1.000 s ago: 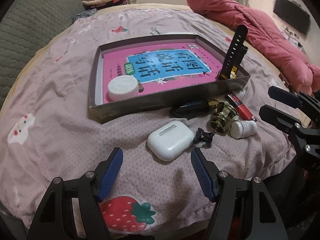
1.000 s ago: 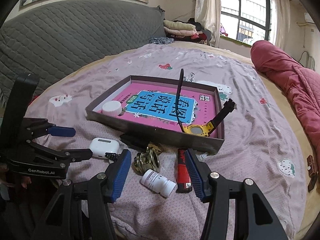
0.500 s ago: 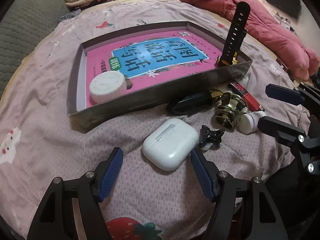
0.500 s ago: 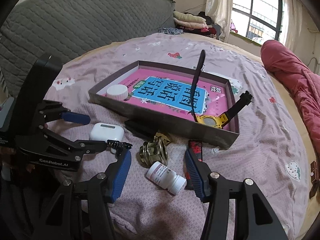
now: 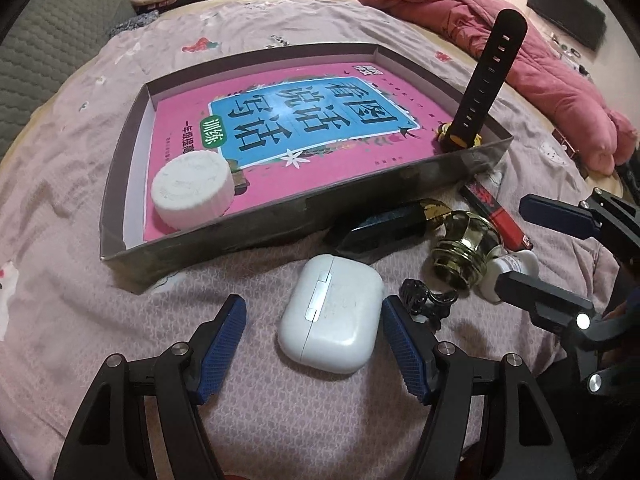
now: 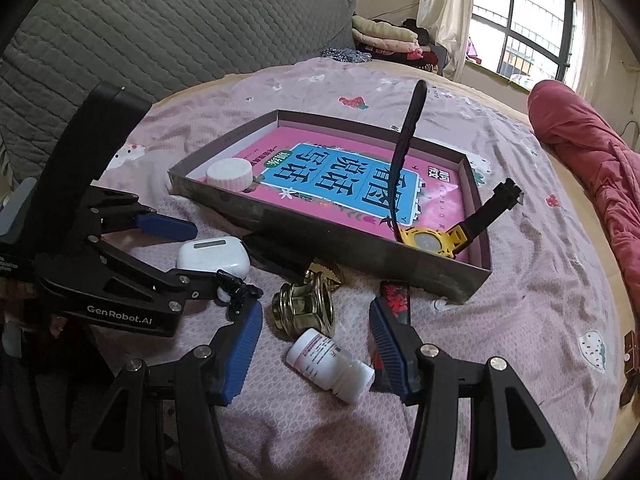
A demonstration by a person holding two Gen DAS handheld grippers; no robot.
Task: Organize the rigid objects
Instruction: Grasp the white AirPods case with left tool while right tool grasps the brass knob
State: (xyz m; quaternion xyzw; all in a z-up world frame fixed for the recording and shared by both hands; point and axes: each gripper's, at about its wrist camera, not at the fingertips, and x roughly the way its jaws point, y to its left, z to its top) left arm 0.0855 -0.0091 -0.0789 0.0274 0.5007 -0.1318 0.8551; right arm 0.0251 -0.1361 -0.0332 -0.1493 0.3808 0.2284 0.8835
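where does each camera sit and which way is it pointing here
Left wrist: sits on the left gripper, looking down along its open fingers at the white earbud case between them, the box beyond; the right gripper shows at right.
Right wrist: sits on the right gripper, looking down at the pill bottle between its open fingers; the left gripper shows at left.
Shared: box, earbud case, brass fitting, pill bottle, watch.

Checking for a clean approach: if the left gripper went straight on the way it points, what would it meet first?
Most likely the white earbuds case, lying on the bedspread between the open left gripper fingers.
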